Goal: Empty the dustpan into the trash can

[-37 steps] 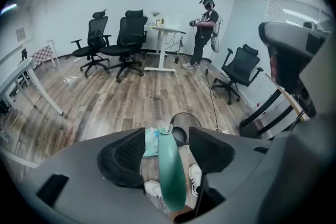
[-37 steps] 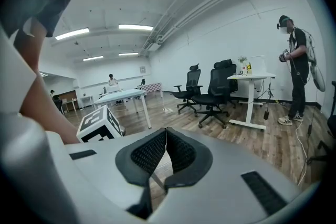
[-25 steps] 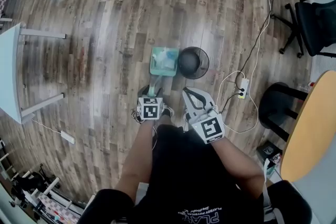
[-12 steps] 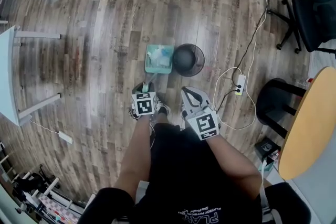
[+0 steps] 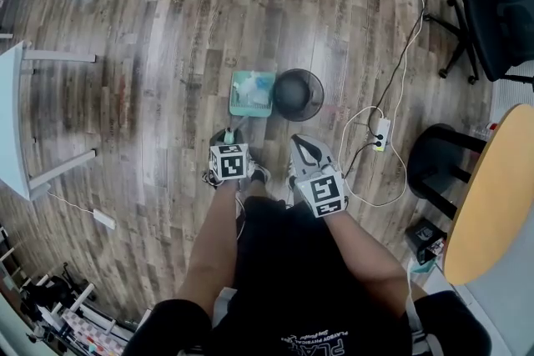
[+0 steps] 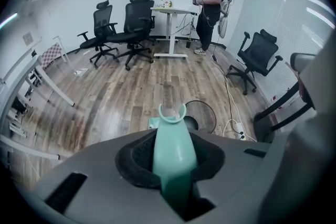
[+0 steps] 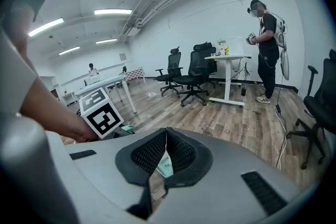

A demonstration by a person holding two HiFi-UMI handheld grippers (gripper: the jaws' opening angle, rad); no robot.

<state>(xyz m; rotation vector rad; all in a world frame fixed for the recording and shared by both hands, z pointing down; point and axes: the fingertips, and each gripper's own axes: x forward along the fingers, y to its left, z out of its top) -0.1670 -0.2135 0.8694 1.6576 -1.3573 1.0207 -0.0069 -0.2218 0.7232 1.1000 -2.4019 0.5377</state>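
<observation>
A teal dustpan [image 5: 251, 92] lies on the wood floor, right beside a round black trash can [image 5: 299, 94]. Its handle [image 5: 234, 129] runs back toward me. My left gripper [image 5: 231, 141] points steeply down over that handle. In the left gripper view the jaws are closing with the teal handle [image 6: 172, 128] between them, and both pads [image 6: 137, 157] touch it. My right gripper [image 5: 303, 149] hangs to the right of the handle, short of the can, shut with nothing in it. Through the right gripper [image 7: 166, 150] a bit of the dustpan [image 7: 166, 166] shows.
A white power strip [image 5: 384, 134] with cables lies right of the can. A black stool [image 5: 437, 163] and a yellow round table [image 5: 492, 196] stand further right, a white desk [image 5: 17, 112] at the left. Office chairs [image 6: 134, 23] and a standing person [image 6: 212, 5] are far off.
The left gripper has stayed at the dustpan handle. The right gripper has sunk a little beside it. Dustpan and trash can have not moved on the floor.
</observation>
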